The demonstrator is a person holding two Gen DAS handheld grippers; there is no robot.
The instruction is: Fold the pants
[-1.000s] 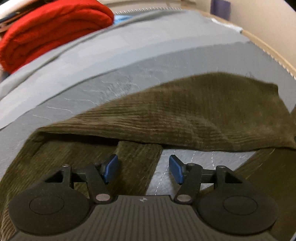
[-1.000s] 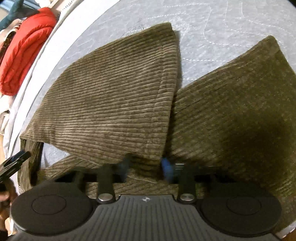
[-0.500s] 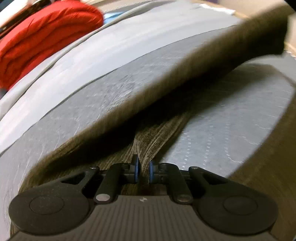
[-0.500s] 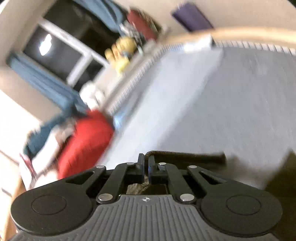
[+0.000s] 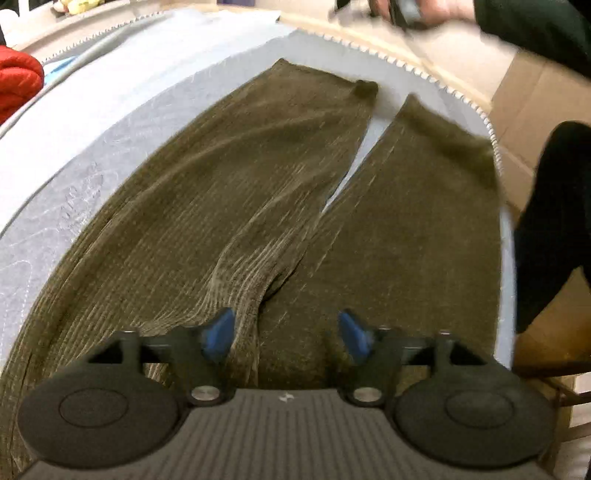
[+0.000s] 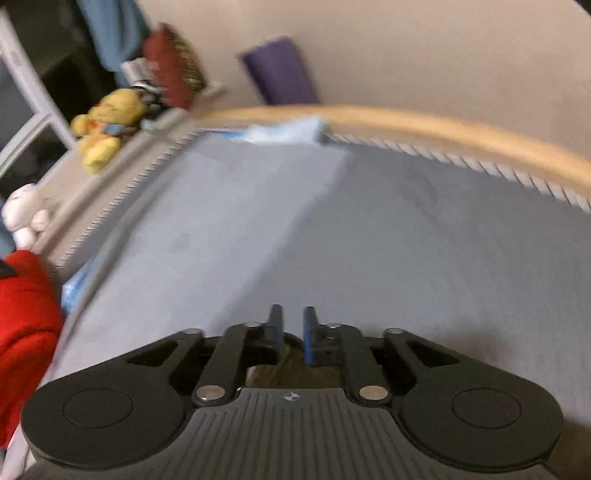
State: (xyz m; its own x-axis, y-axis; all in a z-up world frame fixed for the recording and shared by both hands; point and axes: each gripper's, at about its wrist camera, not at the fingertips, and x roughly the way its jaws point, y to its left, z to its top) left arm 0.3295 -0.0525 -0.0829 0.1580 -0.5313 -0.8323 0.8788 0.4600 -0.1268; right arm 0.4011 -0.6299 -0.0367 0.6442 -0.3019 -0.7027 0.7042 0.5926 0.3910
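From the left wrist, the left claw (image 5: 284, 330) hangs over the olive corduroy pants (image 5: 229, 206), its blue pads spread and opening wider with no cloth pinched between them. The pants lie flat on the grey bed (image 5: 74, 177), both legs stretching away ahead of the claw with a narrow gap between them. Far ahead and to the right, a hand (image 5: 424, 11) shows blurred at the top edge.

From the right wrist, the right claw (image 6: 293, 328) points across bare mattress (image 6: 369, 240); its pads stand narrowly apart and opening, nothing pinched. A scrap of olive cloth shows just beneath and behind the fingers. A red bundle (image 6: 22, 332) lies to the left.
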